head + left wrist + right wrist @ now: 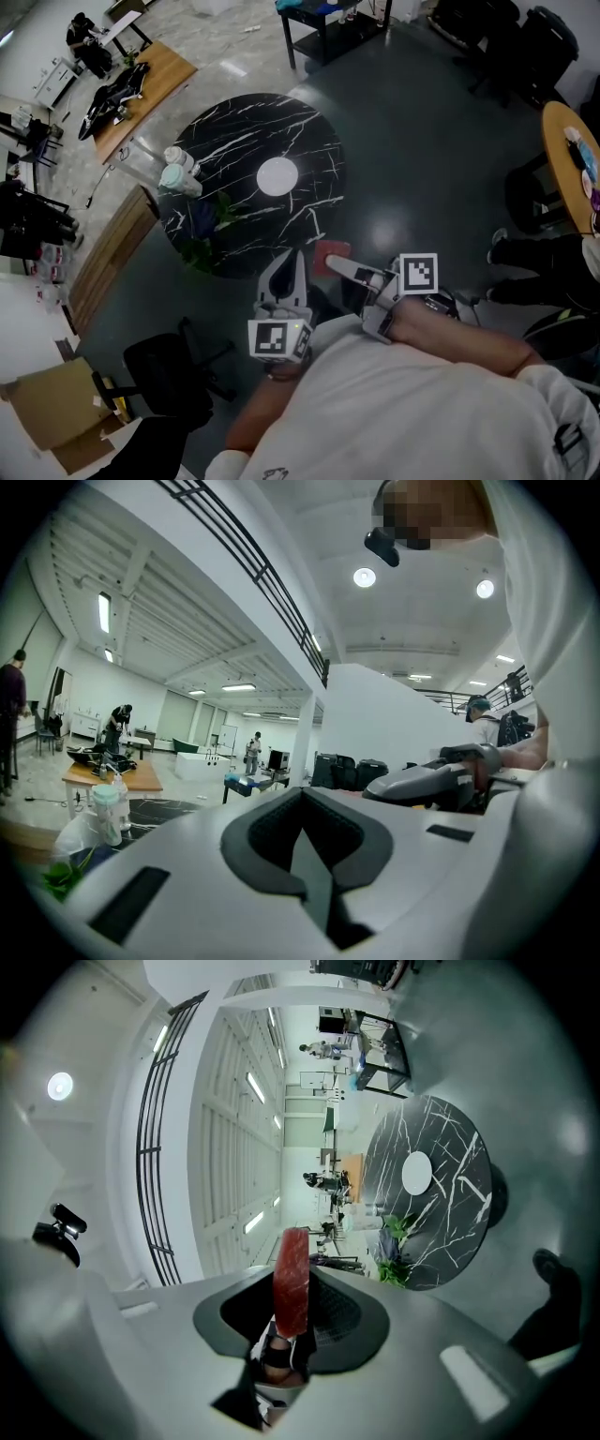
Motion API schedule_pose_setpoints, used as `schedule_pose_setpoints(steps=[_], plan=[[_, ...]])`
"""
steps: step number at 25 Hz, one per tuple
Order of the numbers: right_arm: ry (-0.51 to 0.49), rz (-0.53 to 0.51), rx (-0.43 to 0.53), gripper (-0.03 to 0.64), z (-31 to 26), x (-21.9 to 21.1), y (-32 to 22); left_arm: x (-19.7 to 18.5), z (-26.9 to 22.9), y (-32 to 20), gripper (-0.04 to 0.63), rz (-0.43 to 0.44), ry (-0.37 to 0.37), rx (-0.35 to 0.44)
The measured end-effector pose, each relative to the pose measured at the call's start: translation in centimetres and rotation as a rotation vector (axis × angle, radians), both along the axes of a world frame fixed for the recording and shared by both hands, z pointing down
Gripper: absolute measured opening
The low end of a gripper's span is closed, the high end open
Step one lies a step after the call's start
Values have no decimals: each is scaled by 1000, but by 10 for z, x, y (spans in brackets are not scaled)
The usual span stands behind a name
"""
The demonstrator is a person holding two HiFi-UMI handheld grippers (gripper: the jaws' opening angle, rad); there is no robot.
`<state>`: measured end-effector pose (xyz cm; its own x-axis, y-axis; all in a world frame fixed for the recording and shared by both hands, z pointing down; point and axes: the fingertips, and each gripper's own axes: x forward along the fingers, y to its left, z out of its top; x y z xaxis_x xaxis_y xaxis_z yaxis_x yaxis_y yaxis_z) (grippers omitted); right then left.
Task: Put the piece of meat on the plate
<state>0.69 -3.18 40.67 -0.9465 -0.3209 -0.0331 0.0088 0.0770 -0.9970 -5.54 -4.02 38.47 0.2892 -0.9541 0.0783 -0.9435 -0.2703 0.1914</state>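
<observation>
right gripper [292,1321]: jaws partly closed, clamped on the piece of meat [292,1281]; pads press its two flat faces
meat in grip: red slab stands on edge between the jaws, its far end sticks out past the fingertips
meat, head view: piece of meat [330,255] at the tip of the right gripper [337,266], just off the near rim of the table [225,141], over the dark floor
plate [277,176]: white, round, bare, near the middle of the table; well apart from the meat
plate, right gripper view: plate [416,1173] is ahead and off to the right of the held meat, on the black marble table [455,1232]
left gripper [305,841]: jaws closed together, nothing between them
left gripper, head view: left gripper [284,267] sits just beside the right one, tips at the table's near rim, not touching the meat
both grippers: pointing roughly level toward the table
table: round, black with white veins
bottles [178,171]: two pale ones at the table's left edge, far from the plate
plant [208,223]: green leaves on the table's near-left side, between the bottles and the left gripper
person: pale shirt and forearms fill the bottom of the head view
</observation>
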Motion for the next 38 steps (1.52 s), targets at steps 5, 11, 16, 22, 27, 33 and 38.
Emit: schedule_pose_setpoints(steps=[5, 11, 16, 22, 27, 33, 38], plan=[[3, 40, 2, 89, -5, -27, -18, -28, -3, -21, 6, 41, 3, 14], [15, 83, 17, 89, -8, -56, -32, -57, -9, -36, 6, 83, -9, 49], [27, 103, 4, 89, -5, -80, -38, -77, 1, -43, 6, 123, 9, 33], [39, 103, 26, 89, -11, -103, -43, -98, -2, -43, 6, 127, 31, 20], [21, 79, 24, 89, -14, -120, -43, -112, -5, -41, 6, 113, 26, 42], [16, 58, 36, 89, -20, -137, -48, -129, -9, -42, 6, 92, 21, 61], [0, 25, 56, 89, -24, -152, -54, -144, -12, -45, 6, 60, 19, 76]])
